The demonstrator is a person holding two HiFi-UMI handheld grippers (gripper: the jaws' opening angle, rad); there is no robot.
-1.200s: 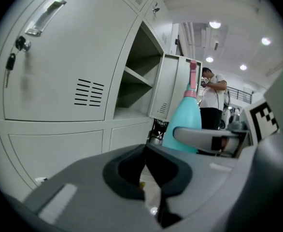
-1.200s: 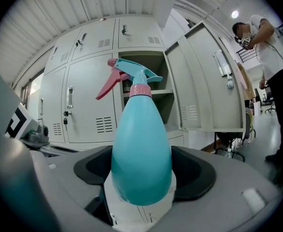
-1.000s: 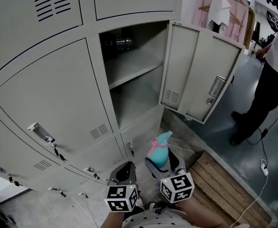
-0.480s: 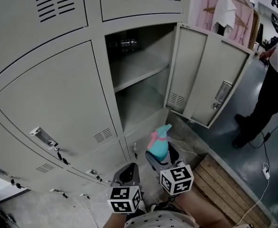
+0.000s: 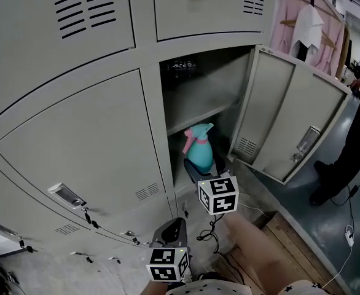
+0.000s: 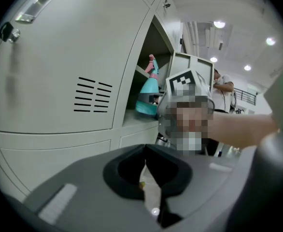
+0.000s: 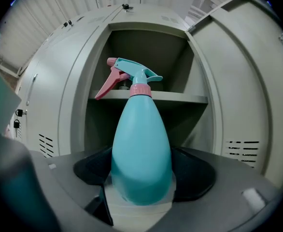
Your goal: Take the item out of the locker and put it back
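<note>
Teal spray bottle (image 5: 199,153) sits clamped in right tongs (image 5: 197,171) at the locker (image 5: 201,100) opening; left tongs (image 5: 172,228) pressed together.

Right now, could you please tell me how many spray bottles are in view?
1: the teal spray bottle, clamped in the right gripper at the lower compartment of the open locker. The closed lockers may hide others.
</note>
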